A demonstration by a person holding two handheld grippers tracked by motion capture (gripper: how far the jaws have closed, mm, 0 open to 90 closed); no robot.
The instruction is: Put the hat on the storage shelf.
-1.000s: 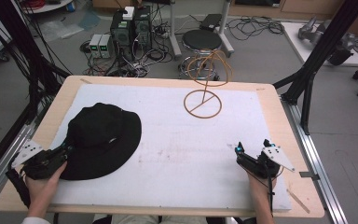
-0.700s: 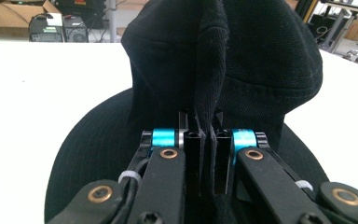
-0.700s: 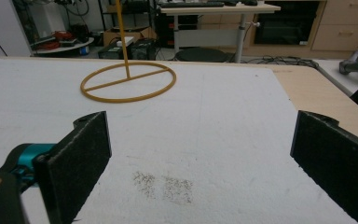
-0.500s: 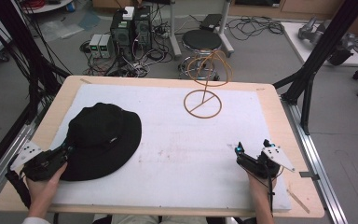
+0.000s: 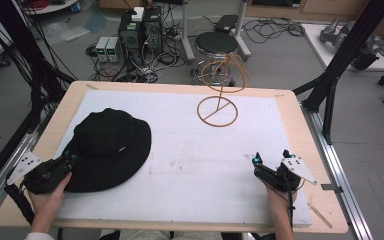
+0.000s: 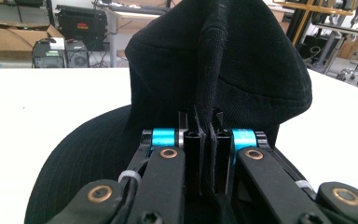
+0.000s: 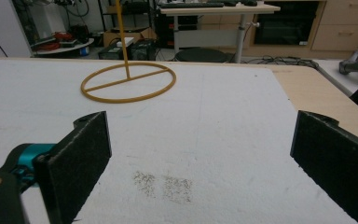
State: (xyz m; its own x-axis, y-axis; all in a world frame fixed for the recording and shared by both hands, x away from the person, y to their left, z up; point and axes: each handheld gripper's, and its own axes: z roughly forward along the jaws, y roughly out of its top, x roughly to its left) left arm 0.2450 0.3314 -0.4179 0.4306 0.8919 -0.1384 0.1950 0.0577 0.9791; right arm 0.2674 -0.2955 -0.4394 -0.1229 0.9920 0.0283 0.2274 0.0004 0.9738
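Black brimmed hat [image 5: 111,149] lying on the white mat [image 5: 195,165] at the left part of the bench [image 5: 300,107], crown up, brim flat. Left tool [image 5: 69,161] at the hat's near-left edge, held in the left hand [image 5: 47,197]; jaws pressed together on a fold of the hat's cloth [image 6: 208,107], as seen in the left gripper view, with the fabric standing upright between the two pads. Right tool [image 5: 270,161] at the near-right part of the mat, well apart from the hat, held in the right hand [image 5: 279,200]; jaws spread wide with nothing between them, bare mat showing in the gap in the right gripper view. Yellow wire stand [image 5: 218,110], ring base flat on the mat, at the far middle of the bench.
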